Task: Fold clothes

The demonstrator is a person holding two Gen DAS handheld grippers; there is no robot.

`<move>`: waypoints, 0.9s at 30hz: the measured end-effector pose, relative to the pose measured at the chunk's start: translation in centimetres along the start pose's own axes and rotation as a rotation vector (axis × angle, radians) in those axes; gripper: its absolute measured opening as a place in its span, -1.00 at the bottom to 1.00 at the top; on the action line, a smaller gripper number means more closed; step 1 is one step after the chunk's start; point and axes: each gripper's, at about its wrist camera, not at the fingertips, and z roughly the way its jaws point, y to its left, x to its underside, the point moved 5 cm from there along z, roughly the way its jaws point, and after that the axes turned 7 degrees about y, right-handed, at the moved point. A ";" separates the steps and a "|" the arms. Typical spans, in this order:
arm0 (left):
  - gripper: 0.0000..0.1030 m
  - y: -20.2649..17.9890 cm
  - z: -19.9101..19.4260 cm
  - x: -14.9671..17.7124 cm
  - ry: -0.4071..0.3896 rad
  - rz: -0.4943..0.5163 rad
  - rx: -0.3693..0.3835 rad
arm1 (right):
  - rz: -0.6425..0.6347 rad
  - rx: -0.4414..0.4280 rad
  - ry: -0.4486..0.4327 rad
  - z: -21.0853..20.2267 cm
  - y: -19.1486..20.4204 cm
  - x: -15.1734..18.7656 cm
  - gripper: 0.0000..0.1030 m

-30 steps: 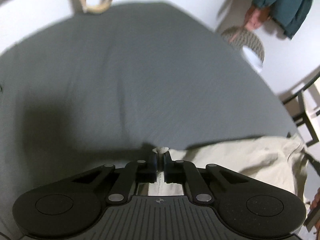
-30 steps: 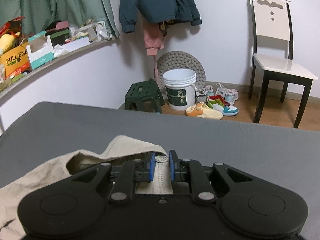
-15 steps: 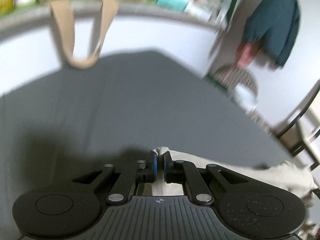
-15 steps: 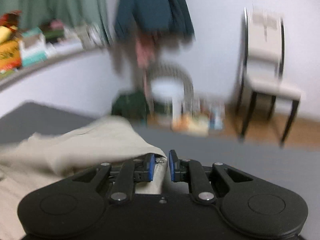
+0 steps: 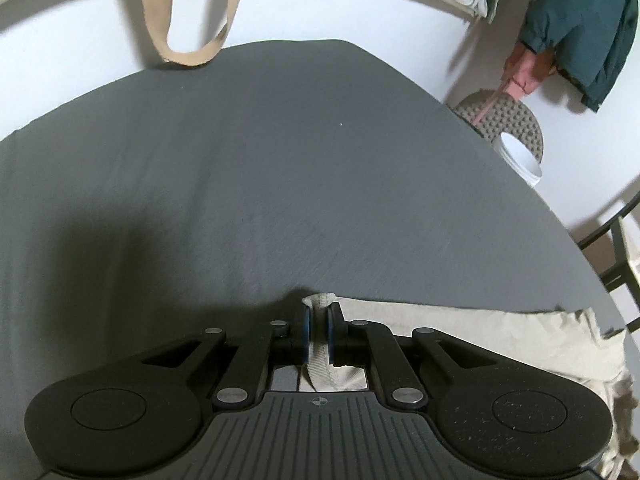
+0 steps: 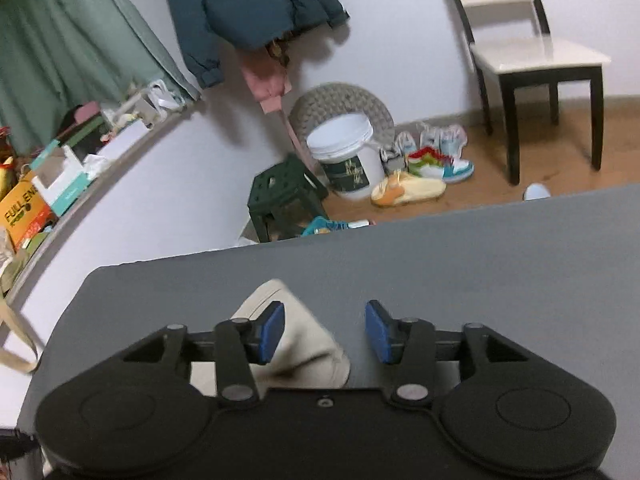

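A cream garment lies on the grey bed sheet, stretching to the right along the near edge. My left gripper is shut on its ribbed hem, which pokes up between the blue pads. In the right wrist view the same cream garment rests on the grey sheet under the left finger. My right gripper stands open above it, holding nothing.
A tan bag strap hangs over the bed's far edge. Beyond the bed stand a white bucket, a green stool, shoes and a white chair. A teal jacket hangs on the wall above a cluttered shelf.
My right gripper has opened and let go of the cream garment, which now lies on the sheet. My left gripper stays shut on the hem and has tilted back down.
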 end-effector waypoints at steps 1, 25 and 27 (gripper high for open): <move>-0.88 -0.1 0.2 0.0 -0.001 0.012 -0.009 | -0.002 0.002 0.021 1.0 -0.3 0.0 -0.51; -0.88 -0.9 -0.1 -0.3 0.001 0.070 -0.080 | -0.302 0.042 0.002 2.5 3.6 1.6 -0.55; -0.88 -1.0 0.0 -0.3 0.002 0.071 -0.084 | -0.287 0.025 0.016 3.1 3.4 1.7 -0.55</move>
